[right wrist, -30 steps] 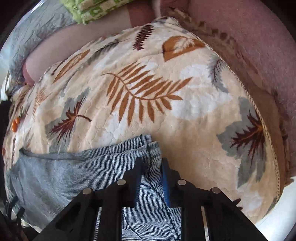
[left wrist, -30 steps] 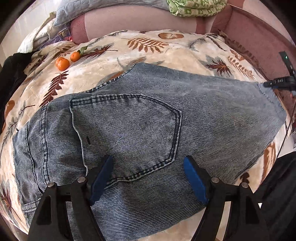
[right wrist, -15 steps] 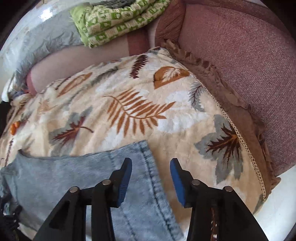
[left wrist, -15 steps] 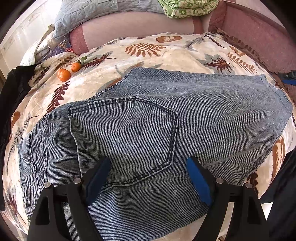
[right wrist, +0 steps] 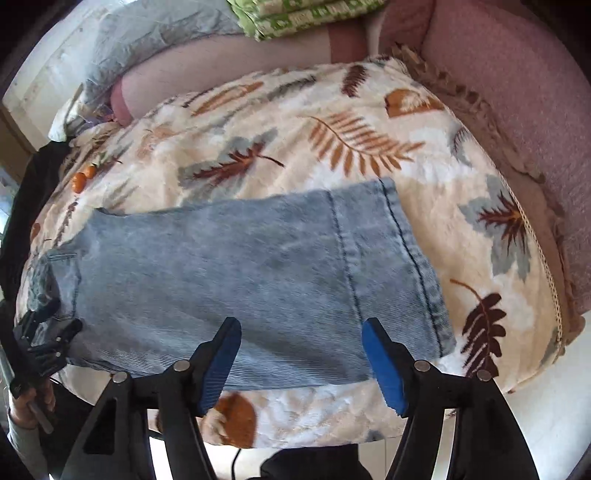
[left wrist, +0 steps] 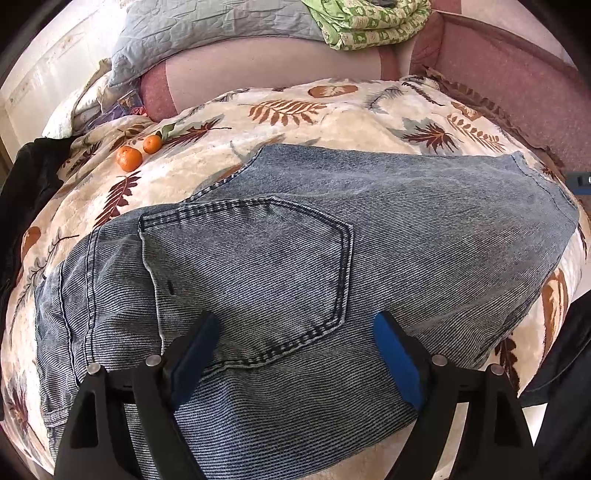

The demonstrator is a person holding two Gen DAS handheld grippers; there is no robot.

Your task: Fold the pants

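Blue denim pants (left wrist: 332, 240) lie flat on a leaf-print blanket, folded lengthwise, back pocket (left wrist: 251, 273) up at the waist end. My left gripper (left wrist: 295, 354) is open and empty above the pocket area. In the right wrist view the pants (right wrist: 240, 273) stretch left from the hem (right wrist: 410, 266). My right gripper (right wrist: 301, 358) is open and empty, held above the near edge by the hem. The left gripper (right wrist: 44, 339) shows at the far left by the waist.
Two oranges (left wrist: 135, 155) lie on the blanket (left wrist: 332, 122) at the back left. A black garment (left wrist: 26, 192) hangs at the left edge. Pillows and a green folded quilt (left wrist: 369, 22) sit at the head. A pink padded side (right wrist: 517, 110) borders the right.
My right gripper let go of the hem, opened wide and pulled back and up. The left gripper stayed open and rose a little.
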